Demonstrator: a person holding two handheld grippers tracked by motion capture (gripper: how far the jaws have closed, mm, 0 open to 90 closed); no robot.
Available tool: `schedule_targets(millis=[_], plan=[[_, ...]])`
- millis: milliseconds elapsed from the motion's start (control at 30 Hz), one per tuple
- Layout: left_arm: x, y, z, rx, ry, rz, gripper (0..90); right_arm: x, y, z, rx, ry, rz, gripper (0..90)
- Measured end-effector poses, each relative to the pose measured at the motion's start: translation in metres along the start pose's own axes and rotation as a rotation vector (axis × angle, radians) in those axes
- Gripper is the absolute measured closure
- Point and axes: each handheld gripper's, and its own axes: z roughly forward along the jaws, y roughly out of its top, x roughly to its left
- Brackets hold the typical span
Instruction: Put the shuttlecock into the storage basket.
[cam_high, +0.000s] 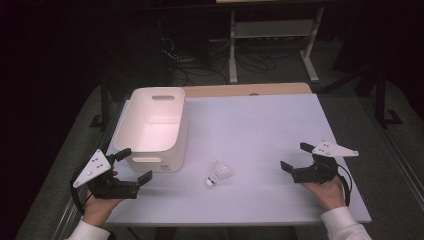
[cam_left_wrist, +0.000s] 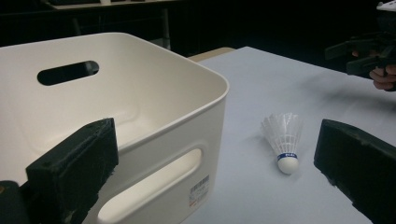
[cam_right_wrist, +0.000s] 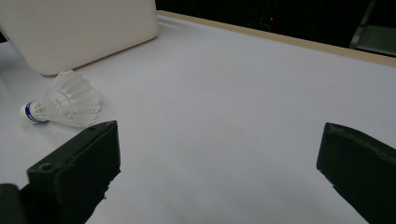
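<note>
Shuttlecock (cam_high: 218, 173) lies on its side on the table (cam_high: 260, 125), just right of the white bin (cam_high: 153, 127), between both grippers. Left gripper (cam_high: 131, 166) and right gripper (cam_high: 295, 158) both spread wide, holding nothing. Likely very light; feather skirt crushable. Best pinched at the firm cork nose.

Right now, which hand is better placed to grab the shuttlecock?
Left, marginally. The left tool is open beside the bin, with the shuttlecock lying between its jaws in its own view. The right tool is open too, but looks slightly farther off and points past it.
</note>
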Motion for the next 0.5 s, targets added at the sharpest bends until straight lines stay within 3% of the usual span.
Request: schedule_targets(millis=[500], plan=[[-0.005,0.019,0.012,0.033,-0.034,0.016,0.0,0.000,0.000,0.001,0.018,0.007,0.003,0.0]])
